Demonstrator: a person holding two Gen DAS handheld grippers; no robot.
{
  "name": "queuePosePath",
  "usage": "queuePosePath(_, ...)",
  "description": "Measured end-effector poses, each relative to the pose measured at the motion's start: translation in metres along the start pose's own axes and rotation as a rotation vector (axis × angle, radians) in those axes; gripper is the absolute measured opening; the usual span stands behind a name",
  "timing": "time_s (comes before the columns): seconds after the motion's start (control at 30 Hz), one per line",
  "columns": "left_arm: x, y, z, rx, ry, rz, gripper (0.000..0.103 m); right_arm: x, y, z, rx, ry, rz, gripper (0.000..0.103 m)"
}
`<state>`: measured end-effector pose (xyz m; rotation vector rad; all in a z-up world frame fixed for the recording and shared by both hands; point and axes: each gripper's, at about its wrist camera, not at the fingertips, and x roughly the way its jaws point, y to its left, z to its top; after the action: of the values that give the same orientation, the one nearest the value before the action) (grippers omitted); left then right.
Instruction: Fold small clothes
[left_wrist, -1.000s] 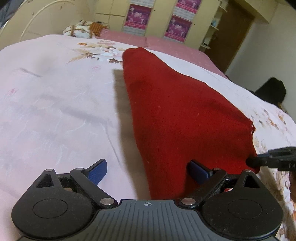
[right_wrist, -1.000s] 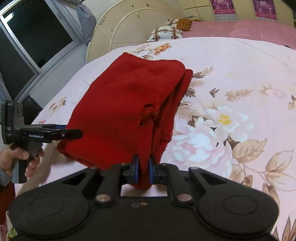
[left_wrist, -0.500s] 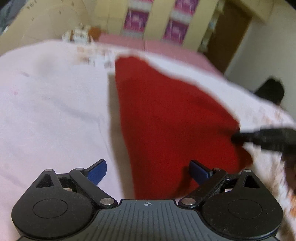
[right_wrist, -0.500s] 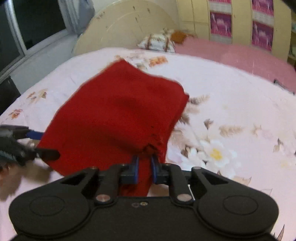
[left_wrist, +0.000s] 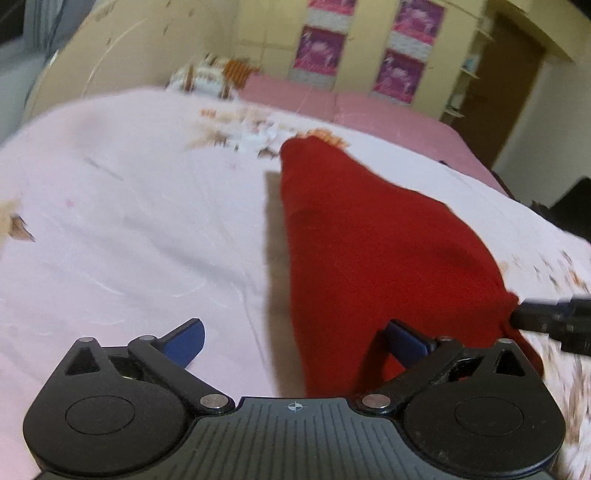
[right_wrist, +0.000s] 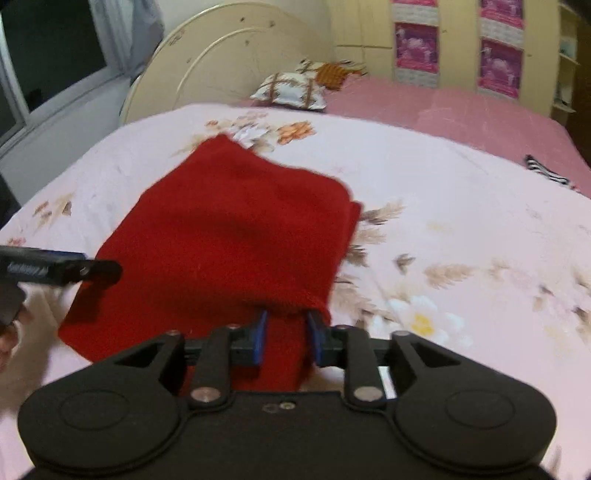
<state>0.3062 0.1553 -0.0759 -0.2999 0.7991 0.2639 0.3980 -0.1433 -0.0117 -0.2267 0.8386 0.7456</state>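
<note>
The red garment (right_wrist: 236, 236) lies folded on the bed (right_wrist: 461, 192). The right gripper (right_wrist: 284, 332), at its six-o'clock corner, has just been opening its jaws, releasing it; the left gripper (left_wrist: 295, 338) gapes wide, holding nothing.

Warm, yellowish indoor light fills the room evenly, and the window (right_wrist: 48, 62) at the upper left of the right wrist view is black. Both views are smeared by motion blur: the flower print on the bed cover (left_wrist: 122, 221) runs into streaks, the posters (right_wrist: 417, 48) on the far wall are soft, and edges of the red cloth (right_wrist: 236, 240) lack crisp outline. A soft shadow falls on the cover along the cloth's left edge in the left wrist view. Fisheye distortion bows the bed and headboard (right_wrist: 221, 59) toward the frame edges.
</note>
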Motion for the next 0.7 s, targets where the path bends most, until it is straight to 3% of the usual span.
queuePosePath(0.07,-0.018,0.005,-0.009,-0.014,-0.021,0.004,0.103,-0.016,0.001,-0.009,-0.020,-0.014,-0.096,0.066)
queuePosePath(0.17,-0.046,0.014,-0.023,-0.067,-0.053,-0.003,0.103,-0.049,0.004,-0.024,0.009,-0.070,-0.050,0.058)
queuePosePath(0.27,-0.077,0.011,-0.039,-0.087,-0.087,-0.014,0.103,-0.085,0.012,-0.045,0.043,-0.131,-0.035,0.058)
queuePosePath(0.57,-0.182,-0.022,-0.087,0.004,-0.180,-0.008,0.103,-0.182,0.061,-0.100,0.143,-0.265,-0.042,0.085)
queuePosePath(0.7,-0.224,-0.035,-0.107,0.054,-0.226,-0.021,0.103,-0.207,0.085,-0.114,0.127,-0.264,-0.083,0.089)
